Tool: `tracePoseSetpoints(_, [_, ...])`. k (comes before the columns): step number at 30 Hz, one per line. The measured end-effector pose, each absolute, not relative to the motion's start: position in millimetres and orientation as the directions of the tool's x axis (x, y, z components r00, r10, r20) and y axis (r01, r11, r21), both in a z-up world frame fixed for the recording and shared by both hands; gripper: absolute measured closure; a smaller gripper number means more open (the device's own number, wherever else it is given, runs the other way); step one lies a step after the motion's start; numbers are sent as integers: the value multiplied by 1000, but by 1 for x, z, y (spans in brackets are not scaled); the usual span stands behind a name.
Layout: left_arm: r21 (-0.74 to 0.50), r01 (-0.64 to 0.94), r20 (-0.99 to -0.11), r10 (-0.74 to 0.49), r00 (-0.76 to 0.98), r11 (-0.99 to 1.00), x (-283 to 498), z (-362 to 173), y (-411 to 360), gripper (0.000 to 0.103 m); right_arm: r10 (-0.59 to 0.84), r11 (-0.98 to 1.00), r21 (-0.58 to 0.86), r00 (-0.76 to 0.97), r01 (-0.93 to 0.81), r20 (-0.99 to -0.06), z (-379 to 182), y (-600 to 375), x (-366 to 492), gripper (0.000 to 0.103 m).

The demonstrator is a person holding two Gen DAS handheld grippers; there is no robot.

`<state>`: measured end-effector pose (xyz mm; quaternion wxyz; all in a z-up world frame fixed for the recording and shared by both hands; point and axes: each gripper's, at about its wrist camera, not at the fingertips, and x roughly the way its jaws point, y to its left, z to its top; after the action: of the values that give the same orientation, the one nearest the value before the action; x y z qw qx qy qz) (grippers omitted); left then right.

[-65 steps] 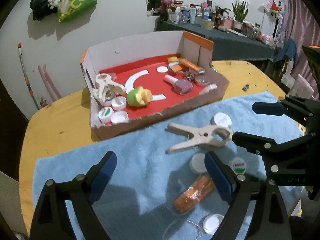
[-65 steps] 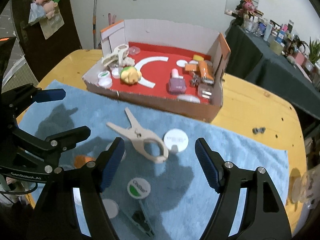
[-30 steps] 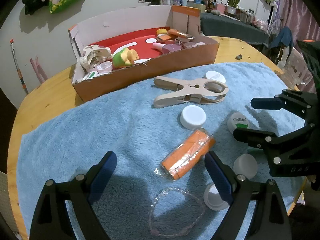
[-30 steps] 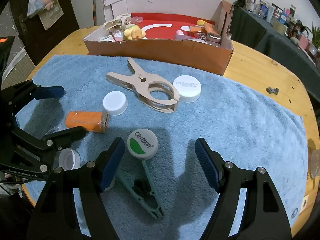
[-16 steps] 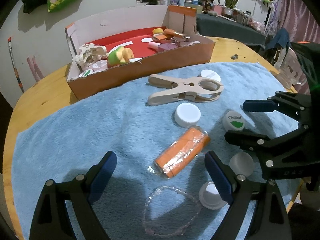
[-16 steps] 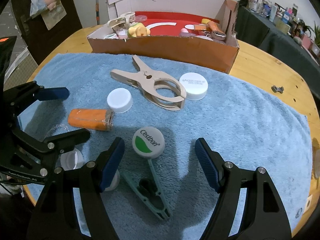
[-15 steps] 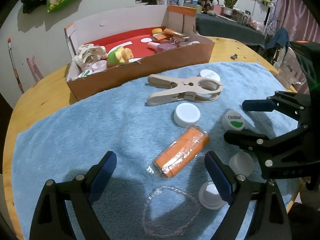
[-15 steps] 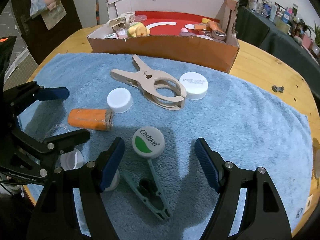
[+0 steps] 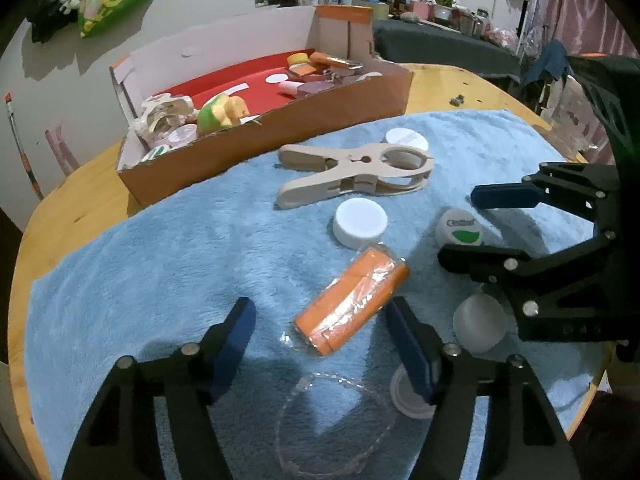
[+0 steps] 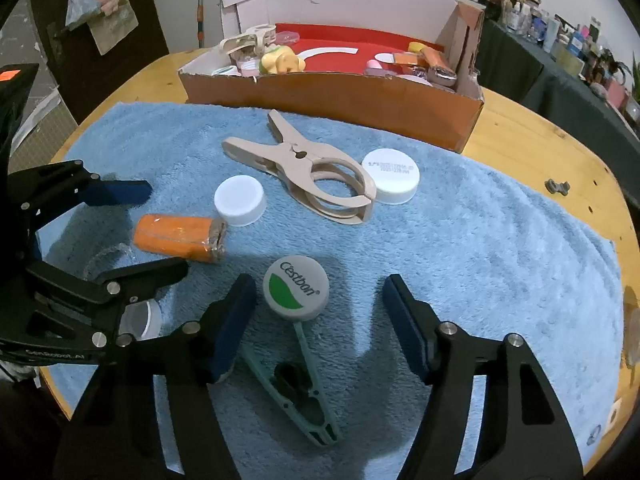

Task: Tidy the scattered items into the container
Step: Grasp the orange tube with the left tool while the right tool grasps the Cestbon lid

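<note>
A cardboard box with a red floor (image 9: pixel 320 120) (image 10: pixel 360 92) holds several small items at the back of the table. On the blue towel (image 9: pixel 160 248) lie an orange wrapped packet (image 9: pixel 352 304) (image 10: pixel 176 236), a beige clamp (image 9: pixel 356 174) (image 10: pixel 308 172), white caps (image 9: pixel 360 222) (image 10: pixel 240 200), a green-and-white Cestbon lid (image 9: pixel 460 228) (image 10: pixel 296 288) and a green peg (image 10: pixel 292 384). My left gripper (image 9: pixel 324 352) is open, its fingers either side of the orange packet's near end. My right gripper (image 10: pixel 316 324) is open, with the Cestbon lid between its fingertips.
A clear plastic loop (image 9: pixel 332 420) and a small white cap (image 9: pixel 412 396) lie near the left gripper. A frosted cap (image 9: pixel 480 324) sits by the right gripper. A large white lid (image 10: pixel 392 176) touches the clamp. The wooden table (image 10: pixel 540 148) rims the towel.
Both grippers have come down and back from above the box to low over the towel. The left one has closed in on the orange packet, the right on the Cestbon lid.
</note>
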<state>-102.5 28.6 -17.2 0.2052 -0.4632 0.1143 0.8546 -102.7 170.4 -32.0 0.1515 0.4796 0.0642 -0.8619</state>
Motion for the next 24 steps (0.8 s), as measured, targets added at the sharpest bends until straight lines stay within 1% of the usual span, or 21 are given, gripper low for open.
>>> tracePoseSetpoints(3, [3, -468, -838, 252, -483, -884, -101, -16, 30, 41, -200, -946, 35, -496, 321, -845, -31, 172, -102, 47])
tracePoseSetpoints(5, [5, -472, -838, 254, -483, -881, -100, -16, 30, 45, -200, -947, 36, -497, 320, -844, -31, 172, -102, 48])
tracePoseSetpoints(11, [6, -484, -837, 260, -481, -875, -98, -14, 32, 51, -190, -943, 12, -509, 332, -840, -32, 170, -101, 54])
tracePoseSetpoints(13, [-3, -486, -838, 268, -476, -874, -98, -14, 31, 53, -191, -941, 9, -510, 338, -839, -31, 169, -100, 57])
tracePoseSetpoints(15, [-9, -486, -837, 272, -474, -874, -98, -14, 30, 54, -195, -940, 11, -510, 342, -838, -31, 168, -100, 63])
tracePoseSetpoints(17, [-14, -486, -837, 276, -472, -874, -97, -13, 29, 56, -203, -938, 18, -506, 347, -838, -31, 167, -100, 66])
tracePoseSetpoints(20, [-23, -488, -836, 284, -469, -872, -97, -13, 28, 58, -205, -936, 18, -506, 350, -838, -32, 166, -101, 69])
tracePoseSetpoints(24, [-32, -489, -834, 293, -467, -872, -97, -13, 28, 59, -206, -936, 19, -506, 351, -838, -32, 166, -101, 69])
